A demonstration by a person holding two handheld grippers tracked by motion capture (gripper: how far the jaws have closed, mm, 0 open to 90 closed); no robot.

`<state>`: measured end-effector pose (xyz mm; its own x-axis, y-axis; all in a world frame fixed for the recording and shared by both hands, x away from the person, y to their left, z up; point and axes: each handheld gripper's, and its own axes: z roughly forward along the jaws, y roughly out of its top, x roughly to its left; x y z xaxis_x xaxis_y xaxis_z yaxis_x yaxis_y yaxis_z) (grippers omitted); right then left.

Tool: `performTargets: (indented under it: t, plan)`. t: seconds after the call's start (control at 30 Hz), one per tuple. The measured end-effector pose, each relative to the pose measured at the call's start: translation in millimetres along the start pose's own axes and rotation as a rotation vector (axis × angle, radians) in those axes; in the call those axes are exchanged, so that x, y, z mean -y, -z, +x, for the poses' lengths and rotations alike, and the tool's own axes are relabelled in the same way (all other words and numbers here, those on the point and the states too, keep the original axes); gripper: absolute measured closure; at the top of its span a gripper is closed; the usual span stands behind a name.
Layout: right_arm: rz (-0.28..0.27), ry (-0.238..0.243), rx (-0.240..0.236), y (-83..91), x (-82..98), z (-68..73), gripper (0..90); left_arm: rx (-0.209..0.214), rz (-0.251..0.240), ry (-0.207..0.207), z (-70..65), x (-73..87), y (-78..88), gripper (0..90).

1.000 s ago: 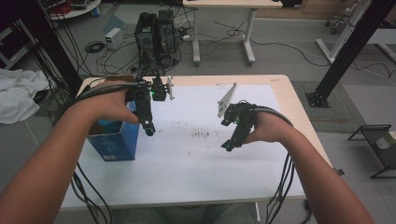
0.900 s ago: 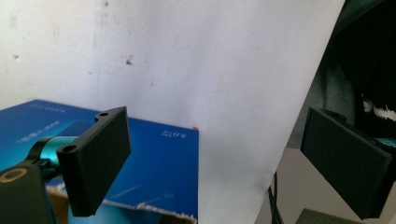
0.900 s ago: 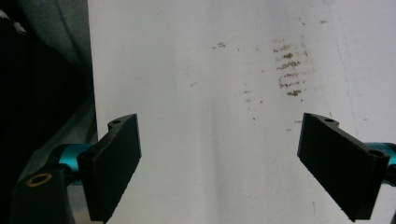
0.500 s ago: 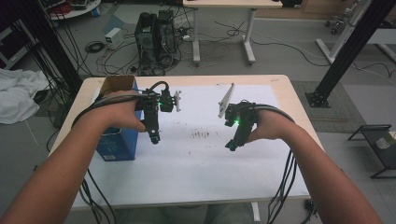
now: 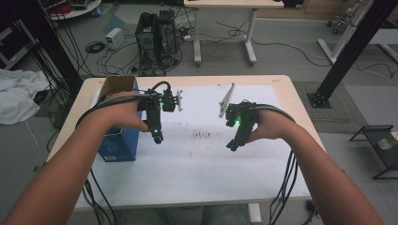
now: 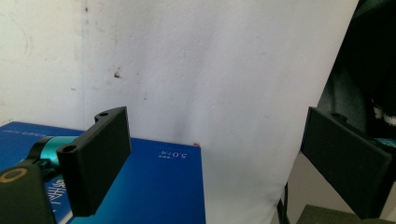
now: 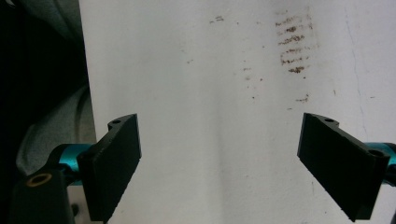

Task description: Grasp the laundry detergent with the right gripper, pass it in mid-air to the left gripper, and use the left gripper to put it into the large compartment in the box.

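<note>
**Blue box at the left edge, both tongs held apart over white paper**

A blue box [image 5: 118, 140] is seen standing at the left side of the table [image 5: 286, 91], its far top flaps folded open to show brown cardboard; what lies inside cannot be made out. In the left gripper view the same box [image 6: 154, 186] is shown just below the jaws, with a small white printed label on its top face, the characters too small and blurred to be read with certainty, and some pale lettering along the near edge, also illegible.

The left gripper [image 5: 158, 136] is held just right of the box, pointing down, with its jaws standing wide apart and nothing between them. The right gripper [image 5: 233, 145] is held well apart from it, to the right, also with jaws spread and empty.

The table is covered by a white paper sheet [image 5: 197, 168], marked with rows of small dark smudges [image 5: 202, 136] between the two grippers.
</note>
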<state>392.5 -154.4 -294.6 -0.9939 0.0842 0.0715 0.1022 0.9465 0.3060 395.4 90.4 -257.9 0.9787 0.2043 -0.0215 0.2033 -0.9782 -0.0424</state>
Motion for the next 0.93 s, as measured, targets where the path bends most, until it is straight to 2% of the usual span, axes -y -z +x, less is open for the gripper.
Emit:
performTargets:
  t: [0.93]
  plan:
    - [0.002,-0.005,0.011,-0.6,-0.5,1.5,12.6,0.010,-0.007,0.002,-0.7,-0.6,0.2,8.4]
